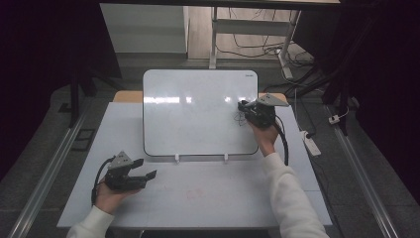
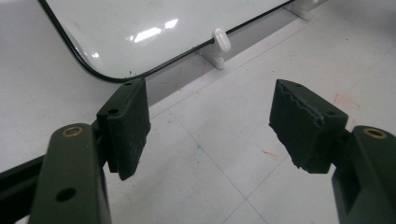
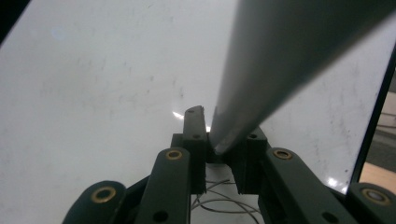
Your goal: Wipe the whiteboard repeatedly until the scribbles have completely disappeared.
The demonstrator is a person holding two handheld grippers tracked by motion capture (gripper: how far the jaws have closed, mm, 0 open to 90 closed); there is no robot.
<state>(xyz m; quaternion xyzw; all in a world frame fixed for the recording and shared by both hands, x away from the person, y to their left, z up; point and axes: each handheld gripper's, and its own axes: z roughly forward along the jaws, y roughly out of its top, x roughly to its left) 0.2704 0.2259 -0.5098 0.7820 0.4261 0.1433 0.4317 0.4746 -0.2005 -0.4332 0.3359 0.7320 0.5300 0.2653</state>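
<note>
So the right gripper (image 1: 243,107) is clamping down on a marker (image 3: 280,60), jaws pinched tight around it, and it's sitting against the upper right part of the whiteboard (image 1: 198,114). There's already a small dark scribble (image 1: 239,119) on the board just beside and below the tip, so I'd say the drawing is getting going but barely. Almost the whole board is looking blank and shiny, so most of the writing seems to be left. The left gripper (image 1: 148,168) is just hanging out over the table (image 1: 208,198) in front of the board's lower left corner, jaws spread wide with nothing between them. Some faint red smudges are showing on the table too.
</note>
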